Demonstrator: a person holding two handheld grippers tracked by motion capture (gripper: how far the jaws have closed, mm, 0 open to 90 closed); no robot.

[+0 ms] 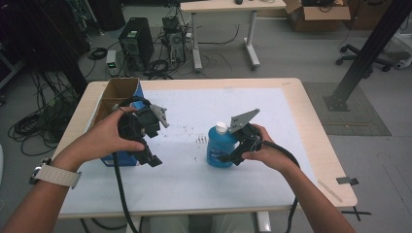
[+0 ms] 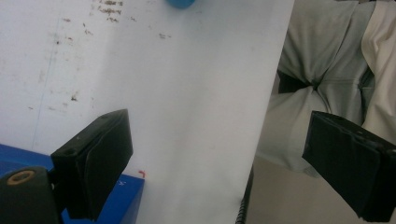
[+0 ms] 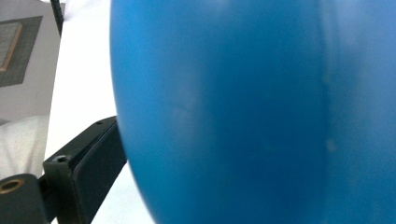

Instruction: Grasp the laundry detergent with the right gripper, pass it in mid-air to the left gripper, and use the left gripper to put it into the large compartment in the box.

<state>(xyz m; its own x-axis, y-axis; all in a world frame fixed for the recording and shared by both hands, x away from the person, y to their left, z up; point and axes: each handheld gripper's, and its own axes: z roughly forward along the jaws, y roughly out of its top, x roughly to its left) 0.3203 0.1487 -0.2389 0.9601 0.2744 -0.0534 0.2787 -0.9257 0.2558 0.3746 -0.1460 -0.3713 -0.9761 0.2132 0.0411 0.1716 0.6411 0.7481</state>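
We count one blue plastic bottle (image 1: 219,148) with a white cap, standing at centre frame on the white table sheet (image 1: 252,107). Our right gripper (image 1: 227,158) has its jaws against its smooth, rounded body. Our left gripper (image 1: 154,161) gapes wide and empty over one blue-sided cardboard box (image 1: 119,94), frame left, contents unclear.

Place: a lab or workshop.
Evidence: computer tower (image 1: 136,42) on the floor, loose cables (image 1: 36,127), cardboard boxes (image 1: 318,14), office chair base (image 1: 362,62).

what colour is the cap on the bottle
White, on the blue bottle; the cap shows best in the high view.
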